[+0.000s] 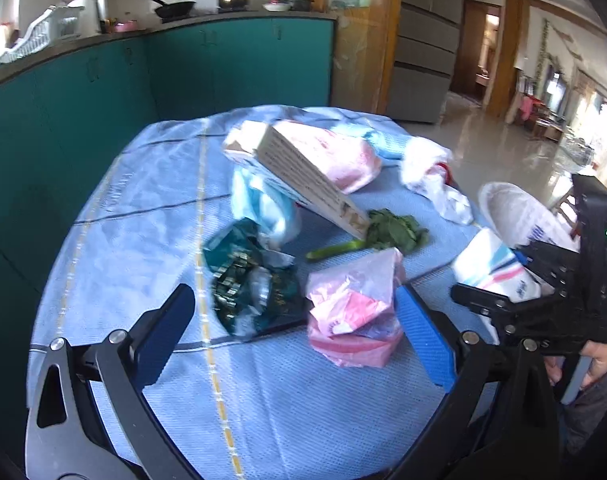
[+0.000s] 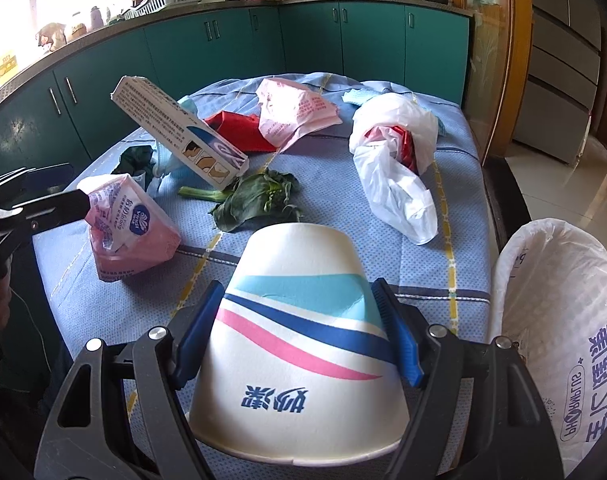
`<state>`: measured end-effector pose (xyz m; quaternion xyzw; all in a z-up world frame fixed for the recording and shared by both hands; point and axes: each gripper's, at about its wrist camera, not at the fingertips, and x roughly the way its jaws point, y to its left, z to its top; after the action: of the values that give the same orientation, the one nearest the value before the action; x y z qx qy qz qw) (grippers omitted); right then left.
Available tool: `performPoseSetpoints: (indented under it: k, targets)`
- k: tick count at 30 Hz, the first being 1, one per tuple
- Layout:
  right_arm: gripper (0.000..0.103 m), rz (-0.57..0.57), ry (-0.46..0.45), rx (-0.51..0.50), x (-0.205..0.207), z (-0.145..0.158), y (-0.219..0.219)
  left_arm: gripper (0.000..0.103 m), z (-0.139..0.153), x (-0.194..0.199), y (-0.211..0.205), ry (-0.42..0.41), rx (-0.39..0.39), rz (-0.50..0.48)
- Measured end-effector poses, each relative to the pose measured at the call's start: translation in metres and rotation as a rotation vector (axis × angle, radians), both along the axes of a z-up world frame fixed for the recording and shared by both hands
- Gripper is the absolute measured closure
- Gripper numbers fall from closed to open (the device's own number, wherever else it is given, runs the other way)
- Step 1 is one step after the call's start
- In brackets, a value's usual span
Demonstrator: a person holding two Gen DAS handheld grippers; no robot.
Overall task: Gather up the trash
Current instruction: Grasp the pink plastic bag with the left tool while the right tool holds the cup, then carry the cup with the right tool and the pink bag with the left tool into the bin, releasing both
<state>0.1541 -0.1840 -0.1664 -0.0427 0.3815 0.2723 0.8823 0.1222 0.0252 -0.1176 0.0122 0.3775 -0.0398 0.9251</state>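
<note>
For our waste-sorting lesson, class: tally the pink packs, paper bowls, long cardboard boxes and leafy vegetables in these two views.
Pink packs: 2
Paper bowl: 1
Cardboard box: 1
Leafy vegetable: 1
Total: 5

The right gripper point(image 2: 299, 332) points downward with both blue pads pressed on a paper bowl point(image 2: 303, 344). The left gripper point(image 1: 299, 328) hangs with jaws spread wide, clamping nothing

Blue-clothed table point(image 2: 455, 200): wrappers point(image 2: 131, 232), greens point(image 2: 259, 200), white bag point(image 2: 399, 168).
</note>
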Motion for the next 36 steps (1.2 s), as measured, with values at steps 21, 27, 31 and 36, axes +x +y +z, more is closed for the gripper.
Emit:
performPoseSetpoints:
  k: [21, 27, 31, 36]
  targets:
    - [0.03, -0.157, -0.149, 0.043, -0.008, 0.019, -0.043, 0.054, 0.006, 0.005, -0.047, -0.085, 0.097, -0.127]
    - [0.03, -0.423, -0.293, -0.03, -0.014, 0.046, -0.099, 0.054, 0.045, 0.006, -0.057, -0.188, -0.004, -0.162]
    - [0.03, -0.654, -0.31, 0.03, -0.026, 0.05, -0.164, 0.054, 0.054, 0.028, -0.098, -0.174, -0.088, -0.256]
    - [0.03, -0.873, -0.232, 0.079, -0.033, 0.031, -0.224, 0.054, 0.044, 0.063, -0.172, -0.118, -0.144, -0.389]
